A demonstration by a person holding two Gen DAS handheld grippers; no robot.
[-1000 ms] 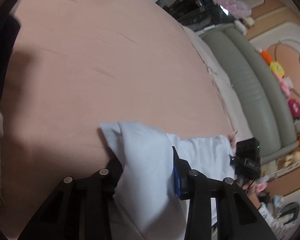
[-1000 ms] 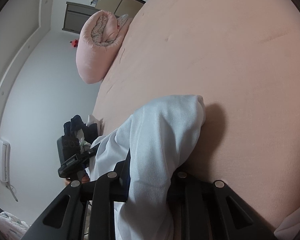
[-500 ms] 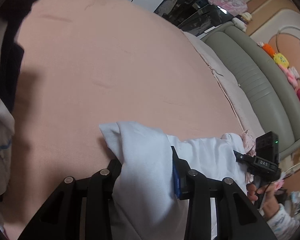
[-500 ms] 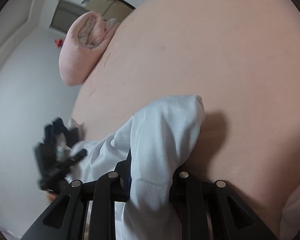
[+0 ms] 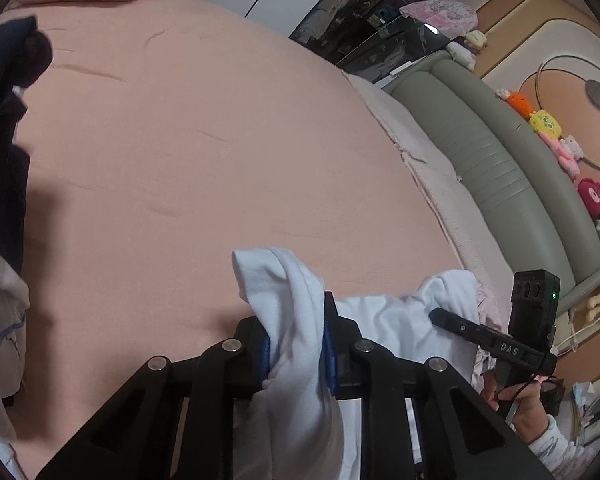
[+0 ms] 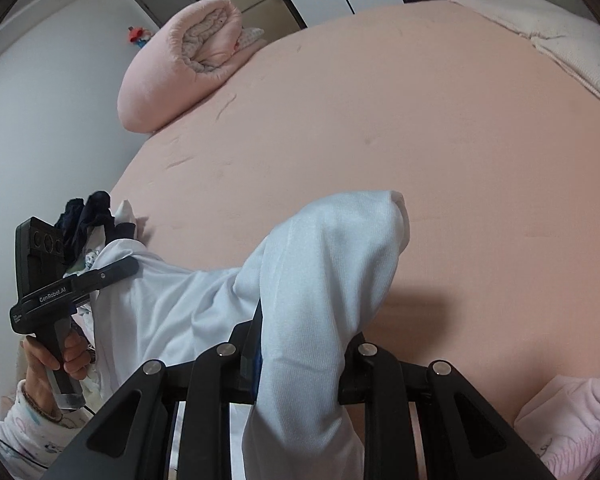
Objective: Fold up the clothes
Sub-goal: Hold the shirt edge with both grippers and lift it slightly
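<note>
A white garment (image 5: 296, 312) hangs stretched between both grippers above the pink bed (image 5: 204, 152). My left gripper (image 5: 298, 350) pinches a bunched corner of it, and its jaws are closing further on the cloth. In the right wrist view, the same white garment (image 6: 328, 264) drapes over my right gripper (image 6: 300, 344), which is shut on another bunched edge. The right gripper (image 5: 496, 344) shows at the far right of the left wrist view, held by a hand. In the right wrist view the left gripper (image 6: 72, 280) shows at the left.
A rolled pink duvet (image 6: 180, 64) lies at the head of the bed. Dark and light clothes (image 5: 4, 128) are piled at the left edge. A grey-green padded headboard (image 5: 496, 160) with plush toys (image 5: 548, 128) runs along the right. Pink cloth (image 6: 568, 420) lies near the lower right.
Both grippers have risen with the white garment, lifting it off the bed. The left jaws have squeezed tighter on the cloth. The right wrist has rolled, so the bed looks more level.
</note>
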